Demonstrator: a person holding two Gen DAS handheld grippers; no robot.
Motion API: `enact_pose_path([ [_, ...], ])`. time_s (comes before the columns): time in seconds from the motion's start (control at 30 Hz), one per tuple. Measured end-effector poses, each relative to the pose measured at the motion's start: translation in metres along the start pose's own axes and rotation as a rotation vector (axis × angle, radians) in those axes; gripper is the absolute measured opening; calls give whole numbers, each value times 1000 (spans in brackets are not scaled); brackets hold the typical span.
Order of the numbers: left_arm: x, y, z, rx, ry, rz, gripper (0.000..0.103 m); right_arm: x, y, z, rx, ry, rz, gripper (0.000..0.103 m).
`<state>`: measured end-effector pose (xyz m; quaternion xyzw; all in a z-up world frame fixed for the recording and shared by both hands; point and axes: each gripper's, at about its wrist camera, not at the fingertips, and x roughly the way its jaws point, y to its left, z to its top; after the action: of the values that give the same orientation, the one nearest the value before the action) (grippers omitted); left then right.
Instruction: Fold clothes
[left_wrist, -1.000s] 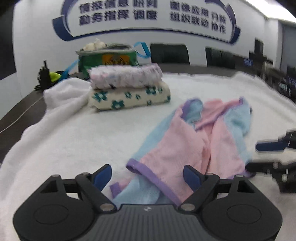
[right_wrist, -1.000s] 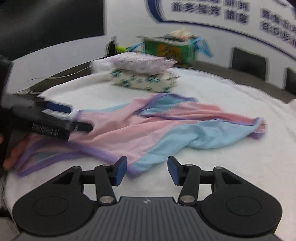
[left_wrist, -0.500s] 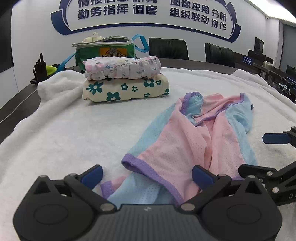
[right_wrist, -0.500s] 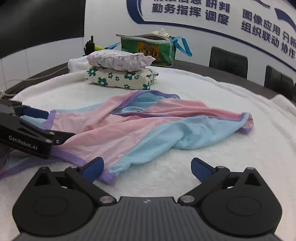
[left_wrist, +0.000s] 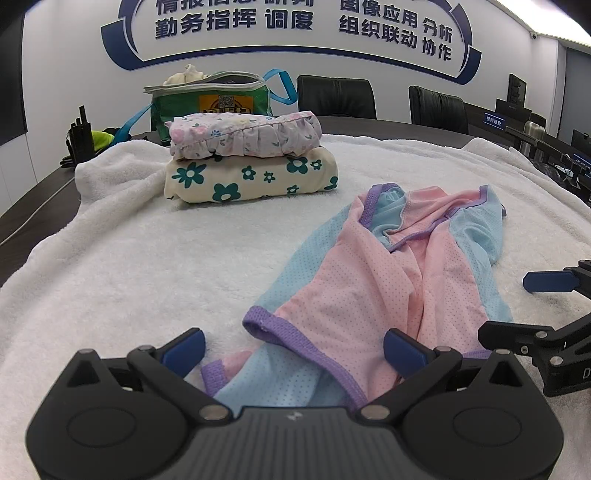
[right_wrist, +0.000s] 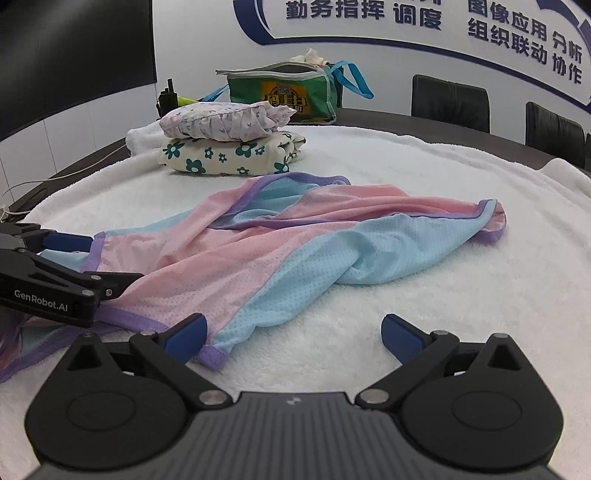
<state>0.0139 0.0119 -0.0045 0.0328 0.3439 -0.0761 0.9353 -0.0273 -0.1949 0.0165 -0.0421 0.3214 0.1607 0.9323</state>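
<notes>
A pink and blue garment (left_wrist: 373, 295) with purple trim lies crumpled and unfolded on the white towel (left_wrist: 147, 266) that covers the bench, in front of both grippers. The left gripper (left_wrist: 293, 349) hangs low over the garment's near end, its jaws spread wide; they have just been opening, and cloth lies in the gap between the blue pads without either pad pressing on it. A purple-edged hem curls up just ahead of the left pad. The right gripper (right_wrist: 291, 334) sits at the garment's near edge, jaws likewise spread wide after just opening; its left pad is just beside a purple corner of the cloth, its right pad is over bare towel, and nothing is gripped. In the right wrist view the left gripper (right_wrist: 98, 260) shows at the left edge with the garment's end beneath it. In the left wrist view the right gripper (left_wrist: 517, 306) shows at the right edge, beside the garment. Farther back on the towel stands a stack of two folded clothes: a cream piece with teal flowers (left_wrist: 251, 177) below and a pale floral ruffled piece (left_wrist: 243, 134) on top. Behind the stack stands a green bag (left_wrist: 210, 103) with blue straps, open at the top. Black chairs (left_wrist: 336, 96) line the wall.
</notes>
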Motion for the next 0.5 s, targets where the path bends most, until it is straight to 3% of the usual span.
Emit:
enact_pose_path([
  [0.1,1,0,0,0,0,0,103,12,-19,1,5,1,2,102],
  [0.27,2,1,0,0,-1,0,103,-17,14,-19,12,2,7,102],
  [0.43,2,0,1,-1,-1,-1,103,9,-22,0,34,-4,16,102],
  [0.5,1,0,0,-1,-1,-1,103,-6,-11,-7,37,-9,11,102],
])
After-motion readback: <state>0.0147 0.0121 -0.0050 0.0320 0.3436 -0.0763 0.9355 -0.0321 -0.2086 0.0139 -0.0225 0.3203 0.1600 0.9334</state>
